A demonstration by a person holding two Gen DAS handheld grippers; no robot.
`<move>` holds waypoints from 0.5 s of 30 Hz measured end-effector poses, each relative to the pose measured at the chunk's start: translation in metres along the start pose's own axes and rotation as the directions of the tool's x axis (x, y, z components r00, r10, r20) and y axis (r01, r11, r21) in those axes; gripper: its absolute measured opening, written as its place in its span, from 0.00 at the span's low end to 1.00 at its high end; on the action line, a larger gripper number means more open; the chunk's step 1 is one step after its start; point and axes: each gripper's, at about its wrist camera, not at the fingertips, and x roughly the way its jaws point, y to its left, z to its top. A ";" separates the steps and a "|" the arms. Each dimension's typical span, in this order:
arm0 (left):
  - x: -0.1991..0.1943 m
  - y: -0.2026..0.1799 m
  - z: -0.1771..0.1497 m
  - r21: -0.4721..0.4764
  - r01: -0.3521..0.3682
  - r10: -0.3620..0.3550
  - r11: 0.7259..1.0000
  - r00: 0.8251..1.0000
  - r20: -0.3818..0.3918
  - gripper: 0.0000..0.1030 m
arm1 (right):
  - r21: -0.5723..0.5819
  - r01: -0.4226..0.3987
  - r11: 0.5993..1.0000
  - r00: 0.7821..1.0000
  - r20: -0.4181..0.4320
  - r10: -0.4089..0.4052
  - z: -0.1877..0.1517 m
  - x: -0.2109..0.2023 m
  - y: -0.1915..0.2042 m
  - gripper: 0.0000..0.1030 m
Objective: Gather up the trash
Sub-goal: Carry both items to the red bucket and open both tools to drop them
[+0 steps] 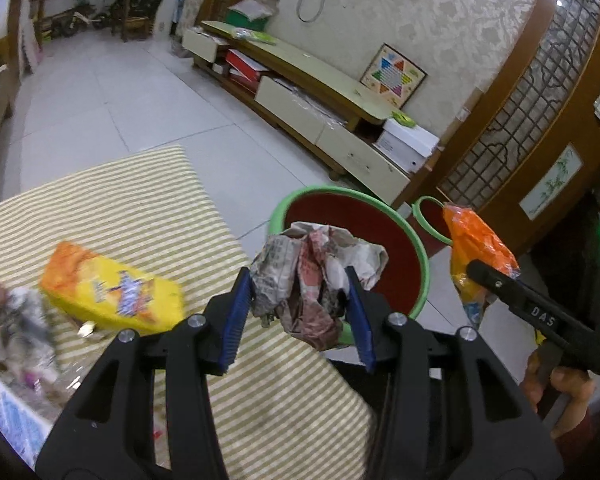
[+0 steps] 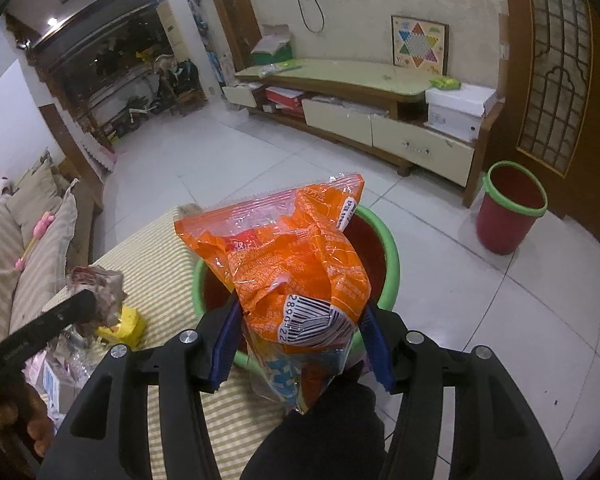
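My left gripper (image 1: 300, 300) is shut on a crumpled ball of newspaper (image 1: 312, 276), held above the near rim of a red bin with a green rim (image 1: 416, 276). My right gripper (image 2: 300, 334) is shut on an orange plastic snack bag (image 2: 296, 256), which hangs over the same bin (image 2: 388, 272). In the left wrist view the right gripper (image 1: 480, 276) and its orange bag (image 1: 476, 244) show at the right. The left gripper and its paper (image 2: 100, 292) show at the left of the right wrist view. A yellow snack bag (image 1: 112, 292) lies on the striped table (image 1: 140, 208).
A second red bin with a green rim (image 2: 512, 208) stands on the tiled floor by the wooden door. More wrappers (image 1: 16, 320) lie at the table's left edge. A low TV cabinet (image 2: 360, 96) lines the far wall. A sofa (image 2: 28, 232) stands to the left.
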 end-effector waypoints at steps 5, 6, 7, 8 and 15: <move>0.032 -0.014 0.018 0.009 0.045 -0.044 0.999 0.998 -0.039 0.45 | 0.049 -0.039 0.998 0.999 -0.012 0.039 0.016 0.022 -0.011 0.53; 0.041 -0.017 0.023 0.003 0.073 -0.073 0.997 0.996 -0.055 0.48 | 0.060 -0.033 0.998 0.999 -0.008 0.034 0.020 0.026 -0.012 0.56; 0.046 -0.019 0.026 0.000 0.089 -0.088 0.996 0.994 -0.062 0.52 | 0.075 -0.017 0.997 1.000 -0.005 0.017 0.022 0.031 -0.014 0.59; 0.052 -0.022 0.029 -0.003 0.094 -0.094 0.996 0.994 -0.063 0.63 | 0.093 0.000 0.996 1.000 0.001 0.000 0.023 0.033 -0.017 0.69; 0.061 -0.019 0.033 -0.051 0.116 -0.120 0.992 0.990 -0.071 0.74 | 0.168 0.064 0.984 0.998 0.012 -0.067 0.017 0.026 -0.037 0.71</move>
